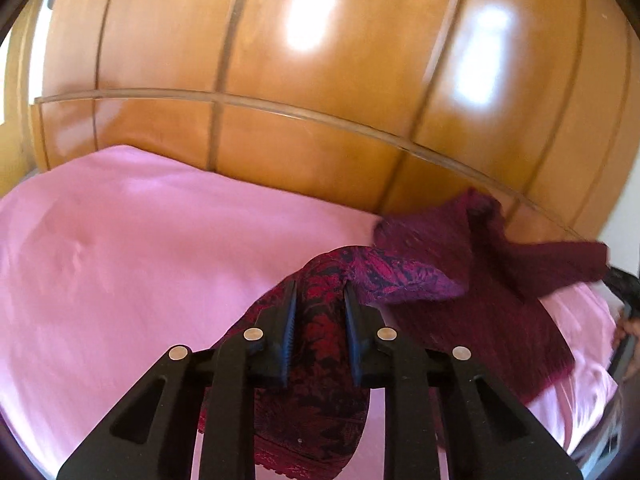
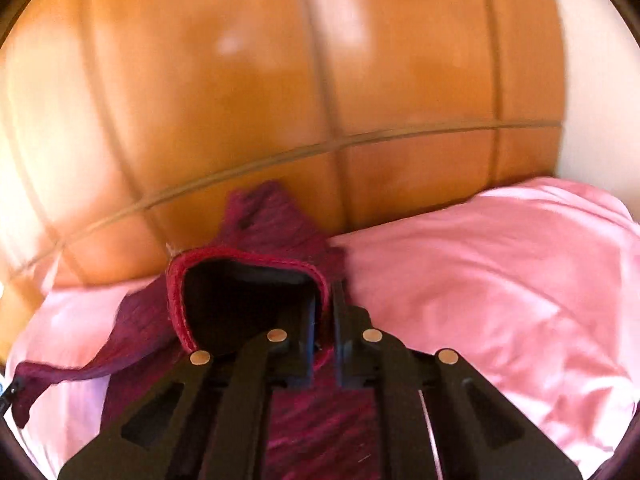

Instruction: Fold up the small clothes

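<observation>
A small dark maroon garment (image 1: 472,280) hangs lifted over the pink bedsheet (image 1: 140,248), with one part flaring up toward the wardrobe. Its patterned red, black and purple part bunches between the fingers of my left gripper (image 1: 320,300), which is shut on it; more of that cloth hangs below the fingers. In the right wrist view the same garment (image 2: 264,224) shows a red-hemmed opening (image 2: 240,256). My right gripper (image 2: 325,304) is shut on that hem at the opening's right side, and cloth trails down and left from it.
A glossy orange-brown wooden wardrobe (image 1: 320,80) stands right behind the bed. The pink sheet (image 2: 500,272) lies rumpled to the right of my right gripper. A person's hand (image 1: 628,328) shows at the far right edge of the left wrist view.
</observation>
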### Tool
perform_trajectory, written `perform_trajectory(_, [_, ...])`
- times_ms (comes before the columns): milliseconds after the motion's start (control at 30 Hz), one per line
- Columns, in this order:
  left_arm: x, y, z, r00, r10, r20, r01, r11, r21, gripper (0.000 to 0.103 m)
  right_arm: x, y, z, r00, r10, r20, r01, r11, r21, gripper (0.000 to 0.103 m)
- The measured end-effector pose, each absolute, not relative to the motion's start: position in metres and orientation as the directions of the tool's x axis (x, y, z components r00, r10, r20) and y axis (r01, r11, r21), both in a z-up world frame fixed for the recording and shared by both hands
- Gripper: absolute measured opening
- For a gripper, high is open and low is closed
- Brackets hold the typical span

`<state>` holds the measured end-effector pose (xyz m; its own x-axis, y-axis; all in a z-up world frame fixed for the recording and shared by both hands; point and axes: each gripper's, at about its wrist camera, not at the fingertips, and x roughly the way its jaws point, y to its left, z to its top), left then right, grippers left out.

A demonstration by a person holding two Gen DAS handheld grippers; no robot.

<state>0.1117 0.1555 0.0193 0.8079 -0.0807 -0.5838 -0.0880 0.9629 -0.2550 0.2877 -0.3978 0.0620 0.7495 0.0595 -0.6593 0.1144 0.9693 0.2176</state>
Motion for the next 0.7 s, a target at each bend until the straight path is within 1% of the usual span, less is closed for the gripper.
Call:
perform_trajectory(167, [0.154,0.192,0.020,0.786,-0.035,-0.617,-0.175,0.945,-0.278,0.019,0.317,-0.460,0.052,0.726,-0.049,-0.686,0.277,0.934,0.226,0.006])
perform_trajectory(400, [0.219,0.268,0.024,0.742,0.071,-0.667,-0.369,0.873,-0.319,0.018,0.356,-0.529,0.038,0.642,-0.240,-0.729,0.467,0.876,0.123,0.006])
perform_trajectory(433, [0.226,0.276,0.024,0.733,0.086,-0.675,-0.396,0.861,-0.320,0.018,0.358,-0.535,0.034,0.627,-0.252,-0.737,0.486,0.866,0.117,0.006])
perform_trajectory(500, [0.239,0.288,0.025,0.704,0.144,-0.695,-0.460,0.839,-0.292,0.022,0.362,-0.547,0.027,0.597,-0.271,-0.755,0.516,0.851,0.102,0.006])
perform_trajectory(533, [0.240,0.291,0.026,0.699,0.177,-0.693,-0.488,0.827,-0.281,0.022,0.363,-0.552,0.020,0.580,-0.273,-0.768,0.528,0.844,0.098,0.007])
perform_trajectory(567, [0.240,0.293,0.029,0.704,0.192,-0.684,-0.499,0.819,-0.284,0.026,0.364,-0.554,0.017,0.568,-0.275,-0.775,0.537,0.838,0.096,0.011])
perform_trajectory(600, [0.241,0.295,0.031,0.708,0.195,-0.679,-0.500,0.817,-0.286,0.046,0.363,-0.556,0.014,0.559,-0.280,-0.780,0.545,0.834,0.091,0.014])
perform_trajectory(633, [0.235,0.294,0.035,0.715,0.223,-0.663,-0.516,0.808,-0.285,0.071,0.359,-0.556,0.012,0.558,-0.283,-0.780,0.547,0.832,0.090,0.031])
perform_trajectory(667, [0.227,0.291,0.038,0.729,0.243,-0.639,-0.523,0.800,-0.293,0.078,0.355,-0.555,0.012,0.564,-0.280,-0.777,0.544,0.834,0.094,0.048])
perform_trajectory(700, [0.217,0.286,0.040,0.756,0.234,-0.612,-0.505,0.803,-0.317,0.078,0.351,-0.553,0.012,0.571,-0.277,-0.772,0.538,0.837,0.097,0.052])
